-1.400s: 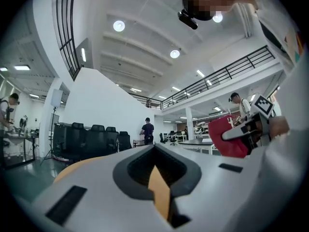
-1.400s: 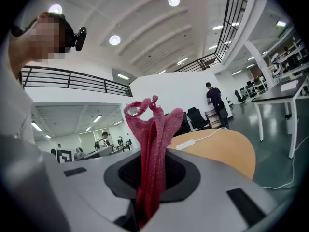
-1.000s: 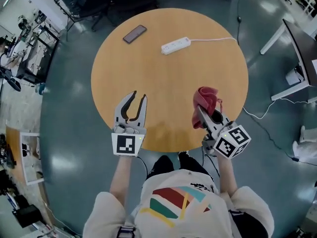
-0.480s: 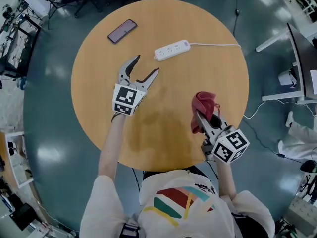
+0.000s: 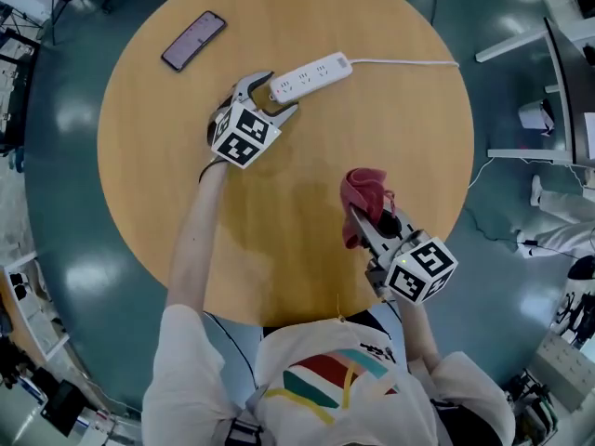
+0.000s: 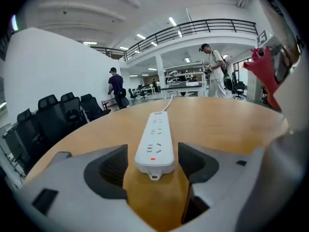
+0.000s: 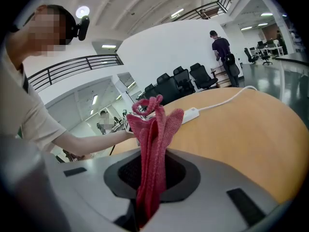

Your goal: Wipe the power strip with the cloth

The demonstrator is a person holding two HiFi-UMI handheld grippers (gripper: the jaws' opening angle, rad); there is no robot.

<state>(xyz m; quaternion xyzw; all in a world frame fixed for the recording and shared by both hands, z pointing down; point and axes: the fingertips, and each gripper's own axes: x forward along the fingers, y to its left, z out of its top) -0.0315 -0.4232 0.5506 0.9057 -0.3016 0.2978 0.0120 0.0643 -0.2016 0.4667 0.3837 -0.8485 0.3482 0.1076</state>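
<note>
A white power strip (image 5: 311, 74) lies at the far side of the round wooden table (image 5: 279, 240). My left gripper (image 5: 274, 98) is open, its jaws just opened wide. The strip's near end (image 6: 155, 141), with a red light, lies between the pads; a gap shows on each side. My right gripper (image 5: 361, 216) hovers near the table's right front, shut on a red cloth (image 5: 363, 191). The cloth (image 7: 153, 139) stands bunched up out of the jaws. In the right gripper view the strip (image 7: 191, 114) lies beyond the cloth.
A dark phone (image 5: 193, 40) lies at the table's far left. The strip's white cable (image 5: 404, 61) runs off the right edge. White desk legs (image 5: 521, 45) stand on the floor at right. Black chairs (image 6: 53, 112) and people stand beyond the table.
My left gripper has travelled from the table's near edge out to the power strip, and its jaws have spread around the strip's end. The right gripper with the cloth has shifted slightly forward.
</note>
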